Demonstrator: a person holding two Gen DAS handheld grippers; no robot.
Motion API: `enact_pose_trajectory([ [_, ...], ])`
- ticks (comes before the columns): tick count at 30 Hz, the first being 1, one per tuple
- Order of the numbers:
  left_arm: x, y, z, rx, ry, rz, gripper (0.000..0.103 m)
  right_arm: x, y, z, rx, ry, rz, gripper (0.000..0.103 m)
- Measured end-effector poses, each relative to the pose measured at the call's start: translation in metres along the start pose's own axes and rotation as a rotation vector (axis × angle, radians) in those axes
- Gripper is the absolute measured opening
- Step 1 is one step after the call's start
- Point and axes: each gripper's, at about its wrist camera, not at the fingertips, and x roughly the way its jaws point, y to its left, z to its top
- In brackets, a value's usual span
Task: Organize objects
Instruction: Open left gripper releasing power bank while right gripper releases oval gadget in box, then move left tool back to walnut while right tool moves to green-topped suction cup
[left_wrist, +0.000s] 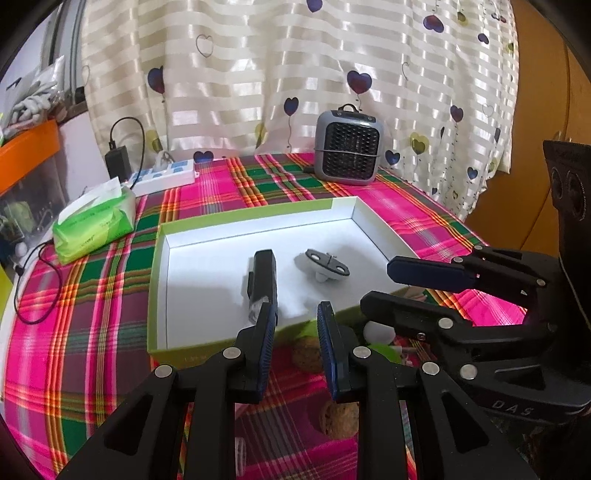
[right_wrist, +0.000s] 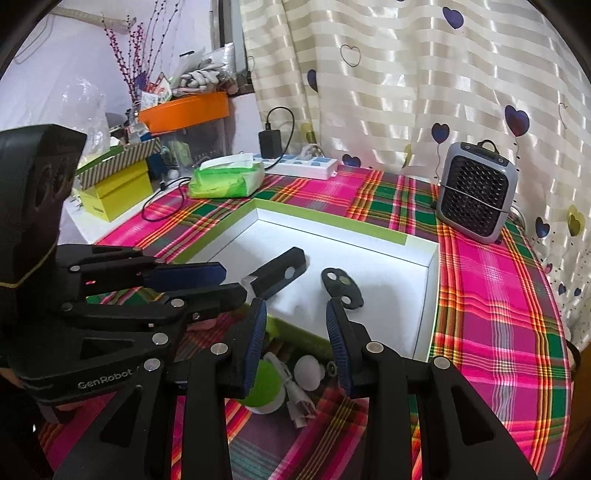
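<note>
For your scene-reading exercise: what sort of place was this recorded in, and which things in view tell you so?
Most likely a room in a home, not a lab: a heart-print curtain hangs behind a table with a bright plaid tablecloth, which carries a tissue pack, a power strip and a small heater.

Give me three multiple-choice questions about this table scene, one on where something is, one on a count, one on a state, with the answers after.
1. Where does the grey heater stand?
A. inside the box
B. on the cloth beyond the box, by the curtain
C. on the tissue pack

2. How many things lie in the white-lined box?
A. none
B. two
C. five

3. What do the left gripper fingers hold?
A. nothing
B. a cookie
C. the tissue pack

Answers: B, it stands on the plaid cloth behind the box; B, only a black block and a grey fidget spinner lie there; A, the gap between the fingers is bare.
</note>
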Motion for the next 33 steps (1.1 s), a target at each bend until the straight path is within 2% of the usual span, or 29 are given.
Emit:
enact_pose_trajectory([
  [19, -0.012, -0.004, -0.018, 0.007, -0.003, -0.055, 0.022, 0.003, 0.011, -0.022, -0.077, 0.065, 0.108, 0.035],
  [33, -0.015, -0.012, -0.024, 0.047, 0.008, -0.095, 0.022, 0.009, 0.015, -0.029, -0.114, 0.107, 0.116, 0.035],
])
